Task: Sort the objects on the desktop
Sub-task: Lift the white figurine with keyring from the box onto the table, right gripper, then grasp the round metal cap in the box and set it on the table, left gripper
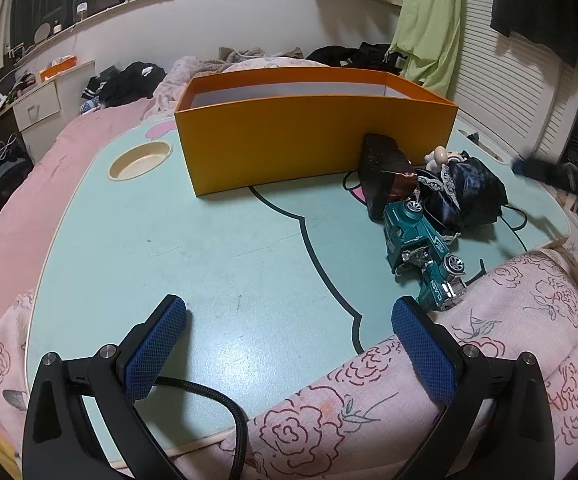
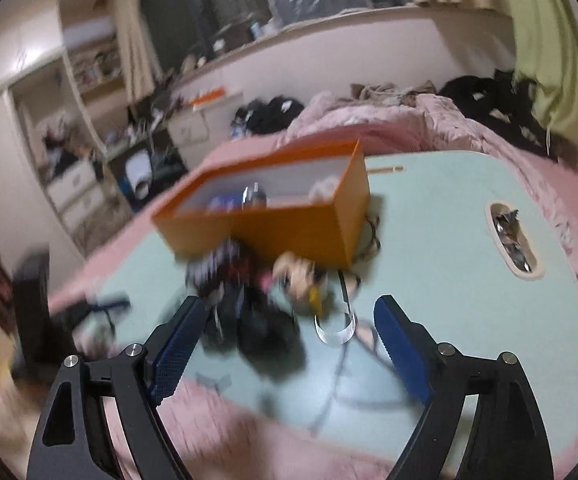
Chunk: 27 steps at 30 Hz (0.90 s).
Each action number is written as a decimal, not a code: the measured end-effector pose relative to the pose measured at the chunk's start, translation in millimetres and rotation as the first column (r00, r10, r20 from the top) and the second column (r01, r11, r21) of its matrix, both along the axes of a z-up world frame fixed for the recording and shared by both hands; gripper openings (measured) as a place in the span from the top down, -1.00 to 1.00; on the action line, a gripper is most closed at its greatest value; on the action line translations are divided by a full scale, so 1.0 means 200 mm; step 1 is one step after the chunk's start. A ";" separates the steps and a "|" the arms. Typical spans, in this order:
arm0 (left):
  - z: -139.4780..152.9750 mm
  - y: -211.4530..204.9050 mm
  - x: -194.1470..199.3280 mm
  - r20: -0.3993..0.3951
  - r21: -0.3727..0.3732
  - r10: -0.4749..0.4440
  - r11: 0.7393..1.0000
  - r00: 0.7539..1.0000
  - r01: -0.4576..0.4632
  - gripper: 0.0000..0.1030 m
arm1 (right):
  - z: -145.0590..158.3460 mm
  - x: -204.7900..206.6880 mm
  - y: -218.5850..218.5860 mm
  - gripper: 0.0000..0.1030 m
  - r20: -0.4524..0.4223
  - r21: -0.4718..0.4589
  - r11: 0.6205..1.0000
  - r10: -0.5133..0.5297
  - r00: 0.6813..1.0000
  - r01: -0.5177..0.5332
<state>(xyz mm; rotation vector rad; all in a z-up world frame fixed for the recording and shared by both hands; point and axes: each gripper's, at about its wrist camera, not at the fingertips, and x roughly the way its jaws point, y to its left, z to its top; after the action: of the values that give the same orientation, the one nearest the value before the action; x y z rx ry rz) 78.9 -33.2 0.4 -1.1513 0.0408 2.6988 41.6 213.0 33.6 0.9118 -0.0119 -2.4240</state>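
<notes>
Small white lettering on the green toy truck (image 1: pixel 425 248), too small to read, no other text

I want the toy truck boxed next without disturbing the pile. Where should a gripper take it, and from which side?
Probably across the narrow body of the green toy truck, near its middle. It lies on its side, wheels up, its far end against the doll. Coming from the open table side, the open left gripper is nearest.
</notes>
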 end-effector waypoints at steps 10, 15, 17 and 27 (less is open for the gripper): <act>0.00 0.00 -0.02 0.005 -0.019 0.001 1.000 1.000 -0.001 -0.99 | -0.18 0.02 -0.10 -0.94 -0.003 0.185 0.983 0.003 1.000 -0.002; 0.01 -0.04 -0.02 0.024 0.015 0.052 0.998 0.998 -0.053 -0.99 | -0.19 -0.02 -0.07 -0.97 -0.003 0.180 0.984 0.001 1.000 0.000; 0.04 -0.11 -0.03 0.022 0.078 0.086 0.993 0.996 -0.088 -0.98 | -0.19 -0.04 -0.06 -0.98 -0.004 0.181 0.984 0.000 1.000 0.001; 0.55 -0.14 -0.41 -0.025 0.259 -0.001 0.966 1.000 0.007 -0.33 | -0.19 -0.03 -0.06 -0.99 -0.004 0.179 0.984 0.002 1.000 -0.001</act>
<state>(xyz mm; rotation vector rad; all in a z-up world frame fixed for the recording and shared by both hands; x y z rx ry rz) -2.6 -60.6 109.8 -1.0367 -0.2969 2.6165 35.6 201.6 -4.2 0.9850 0.2120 -2.4550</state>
